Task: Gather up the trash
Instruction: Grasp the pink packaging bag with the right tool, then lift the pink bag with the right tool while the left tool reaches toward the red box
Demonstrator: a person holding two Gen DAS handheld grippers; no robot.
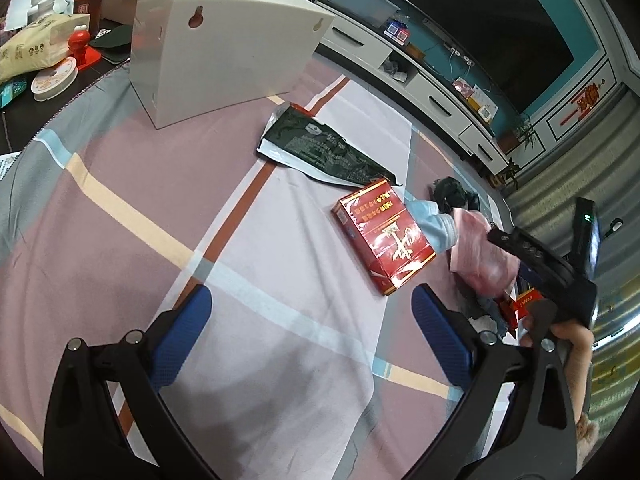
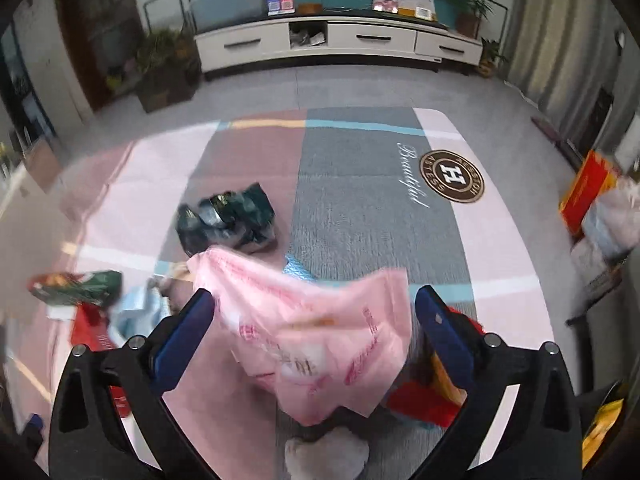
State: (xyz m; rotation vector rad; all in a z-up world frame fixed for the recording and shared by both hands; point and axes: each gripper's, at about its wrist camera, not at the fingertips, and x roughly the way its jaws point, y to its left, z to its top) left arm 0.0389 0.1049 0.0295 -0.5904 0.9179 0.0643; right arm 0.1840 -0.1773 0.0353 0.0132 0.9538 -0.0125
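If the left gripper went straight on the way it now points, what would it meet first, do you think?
Most likely bare tablecloth: nothing lies between the open left gripper fingers. The red box sits slightly right of that line.

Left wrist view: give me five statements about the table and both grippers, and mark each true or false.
1. The red box lies on the checked cloth. True.
2. The left gripper is shut on the red box. False: its jaws stand open, with only cloth between them.
3. The dark green wrapper lies between the white box and the red box. True.
4. The white box lies flat on its side. False: it stands upright on the cloth.
5. A pink plastic bag lies between the fingers of the right gripper. True; the jaws stand wide, and the pads do not press on it.
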